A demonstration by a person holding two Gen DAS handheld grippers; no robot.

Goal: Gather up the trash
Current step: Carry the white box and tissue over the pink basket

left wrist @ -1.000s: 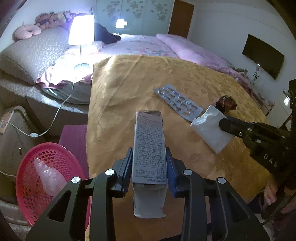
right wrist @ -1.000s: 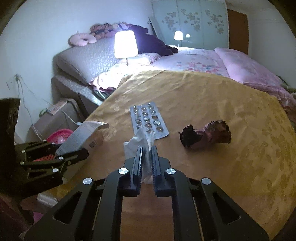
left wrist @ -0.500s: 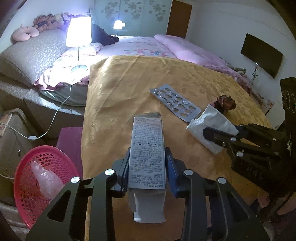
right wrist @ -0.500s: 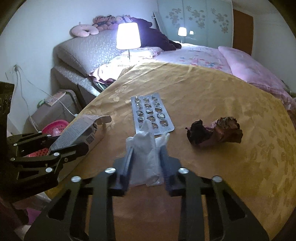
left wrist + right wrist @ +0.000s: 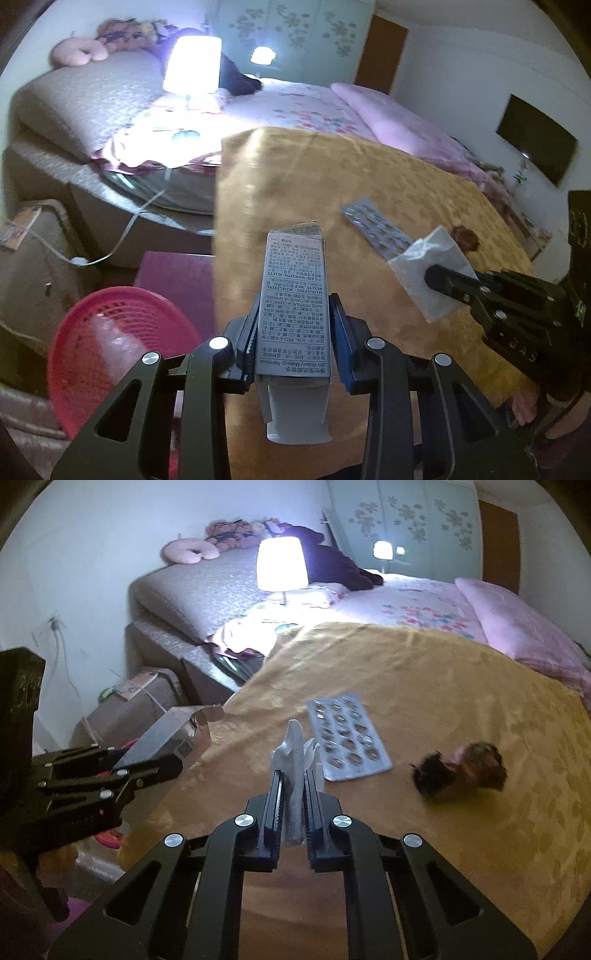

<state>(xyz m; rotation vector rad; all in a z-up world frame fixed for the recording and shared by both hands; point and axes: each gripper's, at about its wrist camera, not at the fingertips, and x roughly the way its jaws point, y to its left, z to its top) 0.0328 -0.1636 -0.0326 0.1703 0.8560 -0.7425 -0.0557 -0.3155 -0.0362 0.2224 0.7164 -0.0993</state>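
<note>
My left gripper (image 5: pixel 293 334) is shut on a grey printed carton (image 5: pixel 293 295), held above the edge of the gold-covered table (image 5: pixel 369 177). My right gripper (image 5: pixel 293 801) is shut on a white tissue (image 5: pixel 293 760), lifted off the table; the tissue also shows in the left wrist view (image 5: pixel 428 269). An empty blister pack (image 5: pixel 347 734) and a dark crumpled wrapper (image 5: pixel 458 771) lie on the table. A pink basket (image 5: pixel 114 347) stands on the floor, below and left of the carton.
A bed (image 5: pixel 314 107) with a pink duvet lies behind the table. A lit lamp (image 5: pixel 192 70) stands at the bedside. A cardboard box (image 5: pixel 133 698) and a white cable (image 5: pixel 122 240) are on the floor at left. A maroon stool (image 5: pixel 177 273) stands beside the basket.
Both grippers have lifted and swung left, toward the table edge and the basket, carrying the carton and the tissue. The tissue now hangs clear of the table.
</note>
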